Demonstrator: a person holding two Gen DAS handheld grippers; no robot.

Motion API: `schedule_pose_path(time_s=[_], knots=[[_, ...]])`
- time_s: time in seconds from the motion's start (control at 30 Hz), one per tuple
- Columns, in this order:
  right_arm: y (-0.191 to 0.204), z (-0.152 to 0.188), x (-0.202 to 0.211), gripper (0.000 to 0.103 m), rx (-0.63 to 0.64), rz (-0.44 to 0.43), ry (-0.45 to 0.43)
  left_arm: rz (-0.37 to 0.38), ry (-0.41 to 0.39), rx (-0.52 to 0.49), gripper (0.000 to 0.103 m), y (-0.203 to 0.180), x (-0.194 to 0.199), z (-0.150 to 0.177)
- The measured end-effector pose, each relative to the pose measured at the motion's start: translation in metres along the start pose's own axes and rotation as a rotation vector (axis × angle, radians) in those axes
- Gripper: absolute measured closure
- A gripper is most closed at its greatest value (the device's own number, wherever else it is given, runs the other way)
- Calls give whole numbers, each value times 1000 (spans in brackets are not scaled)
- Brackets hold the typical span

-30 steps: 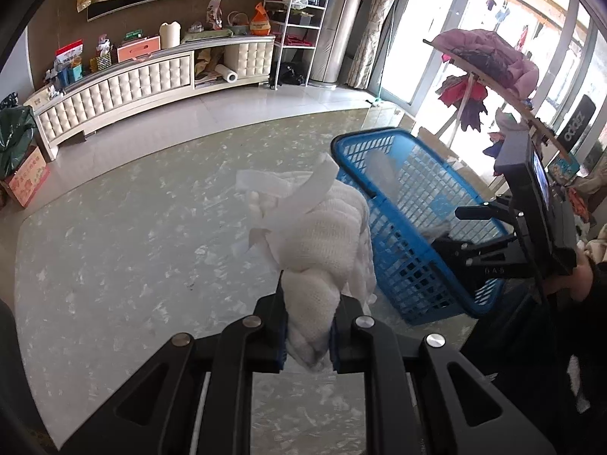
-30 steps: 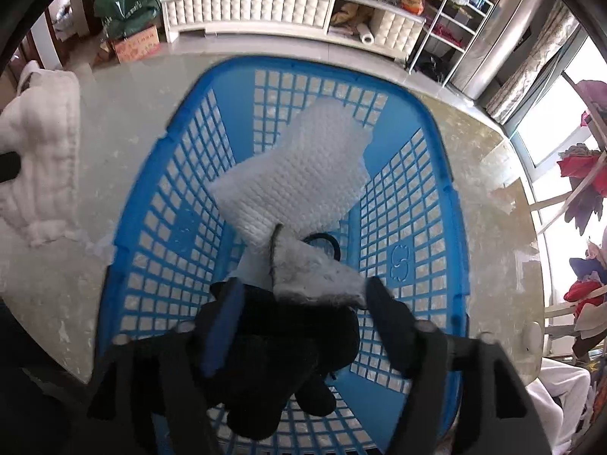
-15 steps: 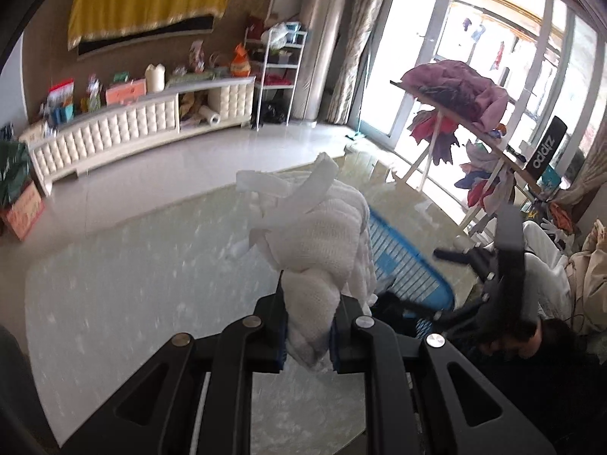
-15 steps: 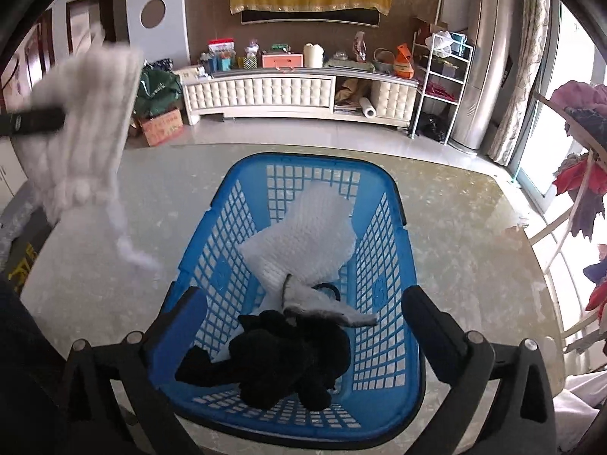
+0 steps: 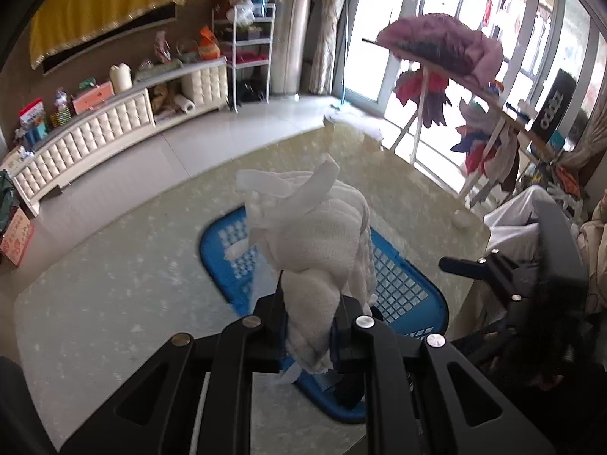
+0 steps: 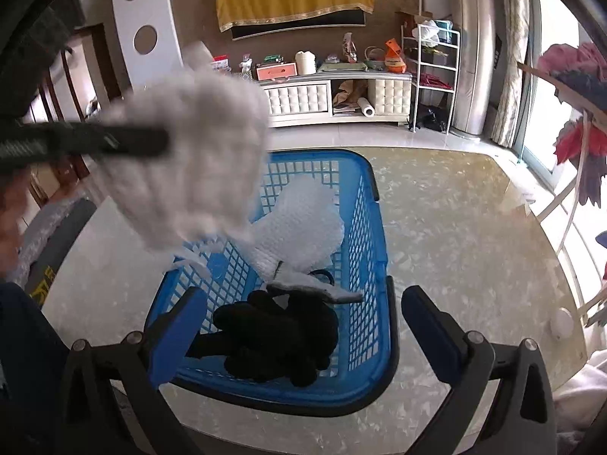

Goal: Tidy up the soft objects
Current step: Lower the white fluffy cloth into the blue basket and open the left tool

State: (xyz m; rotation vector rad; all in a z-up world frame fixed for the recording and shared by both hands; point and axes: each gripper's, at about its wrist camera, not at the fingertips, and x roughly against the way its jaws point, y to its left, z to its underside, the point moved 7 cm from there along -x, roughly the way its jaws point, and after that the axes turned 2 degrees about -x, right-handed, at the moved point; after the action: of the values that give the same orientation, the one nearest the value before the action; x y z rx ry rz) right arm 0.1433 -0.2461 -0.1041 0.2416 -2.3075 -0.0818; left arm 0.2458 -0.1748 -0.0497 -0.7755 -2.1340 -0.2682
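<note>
One blue basket sits on the marbled bench, closer to the near edge, and there are three soft things in play. Two are in the basket already: a white waffle-knit cloth lying in the middle and a black plush bundle at the near end, with a grey flap lying across the top of it. The third, a white knitted cloth, is bunched up and pinched tight in the left gripper, hanging in the air over the basket.

The right gripper has its jaws spread wide with nothing between them, hovering above the basket's near end; they've just been opening.

Only readable writing I can find is white letters on a black sign by the windows, looks like "ZIPPO" but not sure.

View differences: the left wrist camera shows the drying rack with a pink garment and the right gripper off to the side, but the held cloth blocks most of the basket. The right wrist camera looks straight down into the basket and shows the held cloth from the side, blurred, at upper left.
</note>
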Motion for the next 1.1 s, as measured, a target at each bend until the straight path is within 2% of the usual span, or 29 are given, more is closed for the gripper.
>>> schedule_pose_path(time_s=[0.17, 0.5, 0.83, 1.1], knots=[[-2, -1, 0, 0, -17, -10, 4, 11, 71, -7, 89, -11, -39, 4], [0, 0, -4, 0, -27, -26, 24, -8, 152, -32, 88, -14, -82, 10], [-13, 0, -11, 0, -92, 0, 51, -45, 200, -105, 88, -21, -106, 13], [-13, -2, -12, 0, -95, -1, 53, -75, 231, -114, 85, -15, -117, 19]])
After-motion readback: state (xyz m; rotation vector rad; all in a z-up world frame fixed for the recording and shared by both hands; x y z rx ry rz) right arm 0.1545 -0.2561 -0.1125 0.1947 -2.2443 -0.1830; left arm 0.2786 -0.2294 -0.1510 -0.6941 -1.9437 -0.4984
